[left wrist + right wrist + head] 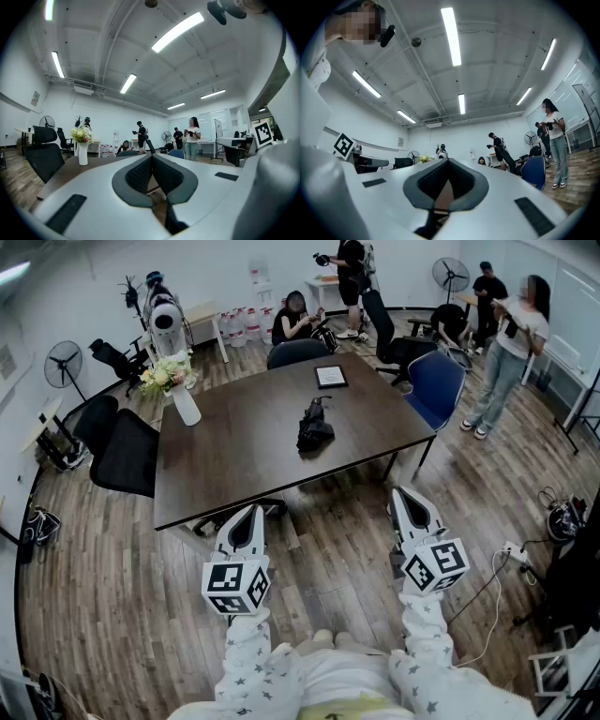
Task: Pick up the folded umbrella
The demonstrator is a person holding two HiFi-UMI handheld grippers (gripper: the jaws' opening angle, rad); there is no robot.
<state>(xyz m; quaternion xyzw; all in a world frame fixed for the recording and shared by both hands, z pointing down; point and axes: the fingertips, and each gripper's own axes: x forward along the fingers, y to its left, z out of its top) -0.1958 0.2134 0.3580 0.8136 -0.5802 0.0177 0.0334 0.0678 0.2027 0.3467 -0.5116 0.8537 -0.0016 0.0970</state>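
Note:
The folded black umbrella (pixel 315 425) lies near the middle of the dark brown table (pixel 234 460). Both grippers are held level in front of the table's near edge, well short of the umbrella. My left gripper (pixel 249 510) is at the front left, its jaws meeting at the tip with nothing between them. My right gripper (pixel 404 491) is at the front right, also shut and empty. In the left gripper view the closed jaws (pixel 151 157) hide the tabletop behind them. The right gripper view shows the same closed tip (pixel 448 160). Neither gripper view shows the umbrella.
A white vase of flowers (pixel 185 405) stands at the table's far left corner, and a dark framed tablet (pixel 330 377) lies at the far side. A black chair (pixel 127 454) stands left, a blue chair (pixel 434 385) right. Several people stand behind. Cables (pixel 489 604) trail on the floor right.

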